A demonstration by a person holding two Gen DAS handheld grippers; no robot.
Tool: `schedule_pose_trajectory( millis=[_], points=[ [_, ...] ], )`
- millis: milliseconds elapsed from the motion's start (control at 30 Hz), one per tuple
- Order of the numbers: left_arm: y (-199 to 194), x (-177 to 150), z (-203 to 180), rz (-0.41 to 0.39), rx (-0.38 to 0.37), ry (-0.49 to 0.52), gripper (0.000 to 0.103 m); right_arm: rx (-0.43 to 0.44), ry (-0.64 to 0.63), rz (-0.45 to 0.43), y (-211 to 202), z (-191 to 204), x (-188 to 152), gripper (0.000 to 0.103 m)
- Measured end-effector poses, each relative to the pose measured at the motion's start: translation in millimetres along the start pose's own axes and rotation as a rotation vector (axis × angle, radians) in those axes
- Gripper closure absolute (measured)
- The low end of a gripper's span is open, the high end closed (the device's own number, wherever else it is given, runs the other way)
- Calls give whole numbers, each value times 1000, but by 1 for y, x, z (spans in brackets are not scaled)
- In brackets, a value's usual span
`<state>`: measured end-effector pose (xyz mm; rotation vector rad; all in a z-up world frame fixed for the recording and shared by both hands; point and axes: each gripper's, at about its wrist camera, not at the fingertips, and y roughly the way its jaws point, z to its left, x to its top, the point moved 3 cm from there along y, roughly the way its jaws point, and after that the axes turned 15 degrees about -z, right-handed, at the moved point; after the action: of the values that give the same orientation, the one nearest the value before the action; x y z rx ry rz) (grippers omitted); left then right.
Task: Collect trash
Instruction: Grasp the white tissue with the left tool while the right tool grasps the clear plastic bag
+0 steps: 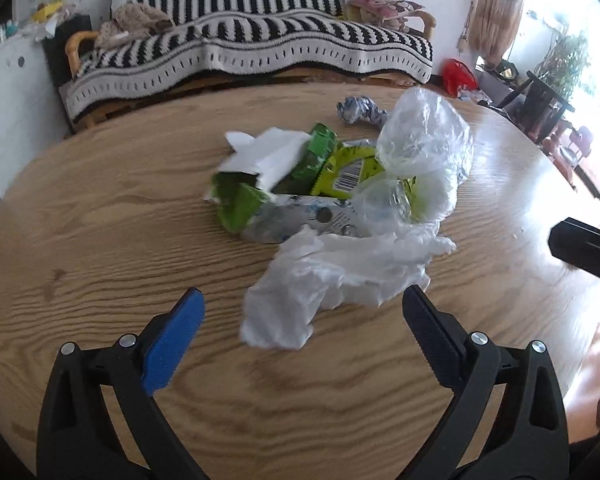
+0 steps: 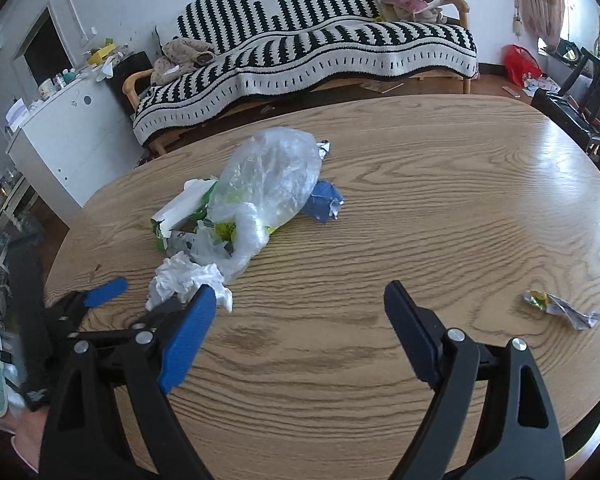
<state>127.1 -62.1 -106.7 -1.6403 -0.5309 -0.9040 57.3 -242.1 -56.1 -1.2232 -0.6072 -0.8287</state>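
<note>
A heap of trash lies on the round wooden table [image 1: 100, 240]: a crumpled white tissue [image 1: 332, 276], a torn green carton [image 1: 244, 200], a yellow-green wrapper [image 1: 348, 172], a clear plastic bag [image 1: 424, 136] and a blue-white crumpled wrapper [image 1: 360, 110]. My left gripper [image 1: 304, 300] is open, and the near end of the tissue lies between its fingertips without the pads touching it. My right gripper [image 2: 302, 298] is open over bare table, right of the tissue [image 2: 184, 276], with nothing between its fingers. A small crumpled wrapper [image 2: 560, 308] lies alone to its right. A blue foil wrapper [image 2: 324, 202] lies beside the clear bag [image 2: 268, 176].
A sofa under a black-and-white striped blanket [image 2: 320, 52] stands behind the table, with a white cabinet [image 2: 68, 136] to its left. A red bag [image 2: 520, 62] and dark chairs [image 2: 580, 92] are at the far right. The left gripper's blue pad [image 2: 106, 291] shows beside my right gripper.
</note>
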Motion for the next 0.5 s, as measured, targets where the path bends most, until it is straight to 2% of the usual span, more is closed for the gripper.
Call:
schedule_pose_trajectory(
  millis=[133,200,233,267,333,433,500],
  points=[
    [17,-5,-6,14,6,-27,8,0,2,9,5,-1,1,20],
    [17,-5,-8,15,-3,-27,27,2,7,15,9,0,2,20],
    [14,-4,-8,17,1,-16,50,7,9,19,12,1,2,20],
    [10,-3,-8,20,11,-6,65,10,9,22,14,2,1,20],
    [-1,-2,-5,20,12,-10,82,21,9,27,20,6,0,20],
    [-21,0,4,23,-3,-40,91,38,19,45,32,12,-3,20],
    [-36,2,9,4,-6,-43,94,46,32,54,42,16,-5,20]
  ],
)
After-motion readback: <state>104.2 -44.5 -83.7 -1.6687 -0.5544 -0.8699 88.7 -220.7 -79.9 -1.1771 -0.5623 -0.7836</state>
